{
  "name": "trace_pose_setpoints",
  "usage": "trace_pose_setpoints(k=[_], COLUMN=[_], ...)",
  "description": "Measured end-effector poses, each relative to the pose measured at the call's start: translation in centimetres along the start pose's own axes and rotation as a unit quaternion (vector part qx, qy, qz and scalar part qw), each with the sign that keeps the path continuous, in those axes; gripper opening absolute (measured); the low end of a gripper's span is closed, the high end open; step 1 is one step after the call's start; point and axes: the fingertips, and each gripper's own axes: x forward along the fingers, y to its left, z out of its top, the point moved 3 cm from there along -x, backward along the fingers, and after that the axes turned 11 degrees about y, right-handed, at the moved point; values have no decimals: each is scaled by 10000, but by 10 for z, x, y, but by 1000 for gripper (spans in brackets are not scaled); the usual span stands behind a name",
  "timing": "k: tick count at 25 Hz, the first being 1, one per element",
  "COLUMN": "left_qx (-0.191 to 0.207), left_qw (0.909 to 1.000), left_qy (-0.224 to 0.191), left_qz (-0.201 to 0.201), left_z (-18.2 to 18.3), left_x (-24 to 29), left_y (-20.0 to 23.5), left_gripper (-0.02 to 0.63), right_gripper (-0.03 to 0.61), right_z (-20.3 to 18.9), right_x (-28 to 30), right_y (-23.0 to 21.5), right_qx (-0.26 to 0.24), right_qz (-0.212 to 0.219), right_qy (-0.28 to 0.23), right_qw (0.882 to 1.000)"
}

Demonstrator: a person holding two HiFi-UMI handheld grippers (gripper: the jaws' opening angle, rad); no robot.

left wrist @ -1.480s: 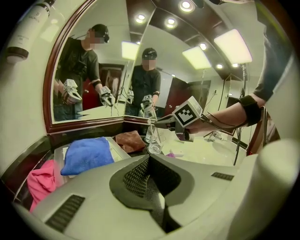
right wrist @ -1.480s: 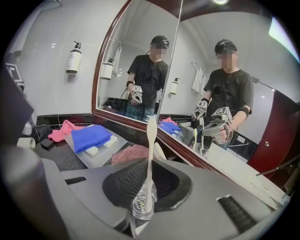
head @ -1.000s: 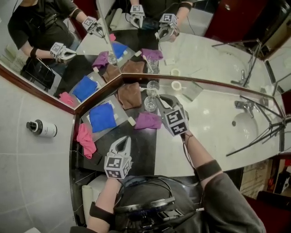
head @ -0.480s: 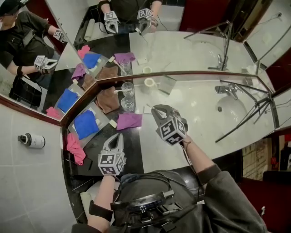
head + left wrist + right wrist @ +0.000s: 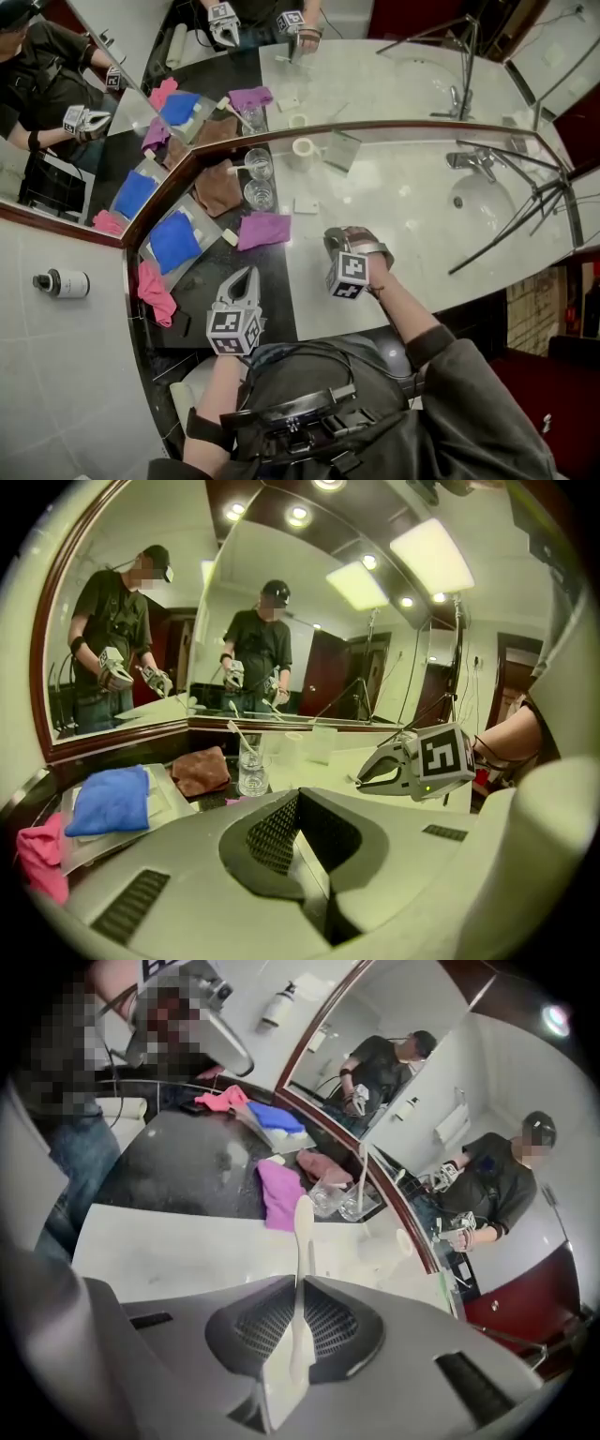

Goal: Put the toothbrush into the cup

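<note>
My right gripper [image 5: 337, 243] hangs over the pale counter [image 5: 403, 234], shut on a white toothbrush [image 5: 302, 1241] that sticks out forward between its jaws. Two clear glass cups stand by the mirror to the upper left: the nearer cup [image 5: 258, 194] and a farther cup [image 5: 259, 164] with a white stick leaning in it. In the right gripper view the cups [image 5: 337, 1200] lie well ahead of the brush tip. My left gripper [image 5: 242, 277] is shut and empty above the dark counter part, pointing toward the cups [image 5: 251, 772].
A purple cloth [image 5: 263, 228], a brown cloth [image 5: 217, 187], a blue cloth [image 5: 173, 241] and a pink cloth [image 5: 155, 289] lie at the left. A white roll [image 5: 302, 147] and small white block [image 5: 306, 204] sit near the cups. The sink [image 5: 478, 202] and faucet [image 5: 469, 161] are at the right.
My right gripper has pulled back from the cups toward the counter's near edge, sinking and rolling, with the toothbrush still in it. The left gripper has shifted slightly.
</note>
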Motion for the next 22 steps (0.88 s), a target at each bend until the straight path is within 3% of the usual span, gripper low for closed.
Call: trace_pose_setpoints(k=[3, 7, 22], left_qx=[-4, -66, -405], left_qw=[10000, 9998, 9984], left_qy=[92, 149, 201], left_qz=[33, 91, 349], left_z=[-7, -15, -34], left_x=[-3, -6, -18], left_y=[2, 7, 31], left_gripper=[3, 2, 2], right_gripper=[52, 54, 63], right_z=[-4, -9, -12], right_x=[20, 42, 87], right_y=[14, 22, 48], right_qx=[-532, -877, -1168], right_qz=[147, 265, 744], right_qy=[254, 530, 959], right_qw=[9982, 9944, 9857])
